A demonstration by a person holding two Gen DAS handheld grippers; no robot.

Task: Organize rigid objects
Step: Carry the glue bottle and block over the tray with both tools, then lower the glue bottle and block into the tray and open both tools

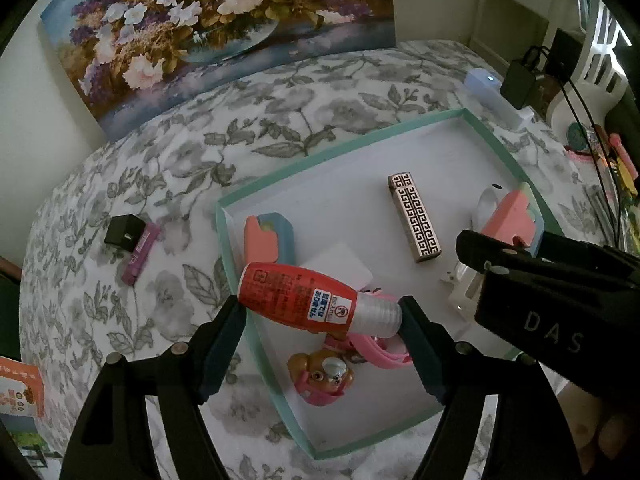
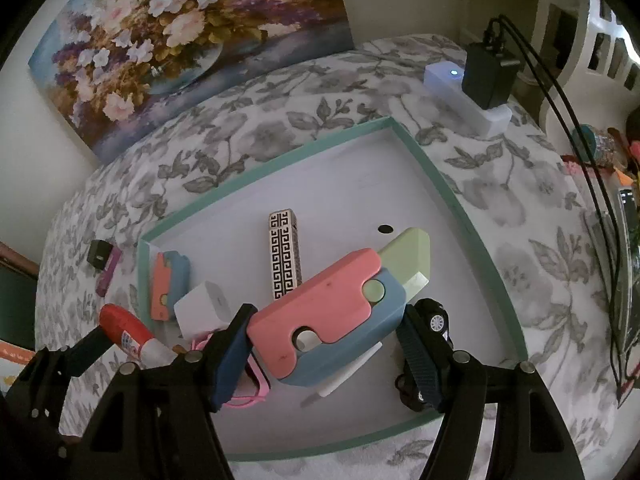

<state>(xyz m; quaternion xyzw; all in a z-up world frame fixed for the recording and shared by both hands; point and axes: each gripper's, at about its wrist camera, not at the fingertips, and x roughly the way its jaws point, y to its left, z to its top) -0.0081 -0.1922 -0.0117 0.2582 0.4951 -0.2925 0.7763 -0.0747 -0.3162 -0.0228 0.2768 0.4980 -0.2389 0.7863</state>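
My left gripper (image 1: pixel 320 312) is shut on a red bottle (image 1: pixel 296 296) with a white cap, held lying crosswise above the left rim of a teal-edged white tray (image 1: pixel 340 152). My right gripper (image 2: pixel 326 332) is shut on a pink, blue and green toy (image 2: pixel 332 304), tilted over the tray's (image 2: pixel 280 160) middle. In the tray lie a key-patterned bar (image 2: pixel 285 256), a smaller pink and blue toy (image 2: pixel 168 284), a white cube (image 2: pixel 202 310), a black toy car (image 2: pixel 434 314), a puppy figure (image 1: pixel 324 372) and a pink strap (image 1: pixel 384 354).
The tray sits on a grey floral bedspread (image 1: pixel 200 140). A black cube (image 1: pixel 124 230) and a purple piece (image 1: pixel 140 256) lie left of it. A white power strip (image 2: pixel 464 100) with a black adapter and cables stands at the back right. A flower painting (image 1: pixel 200 20) leans behind.
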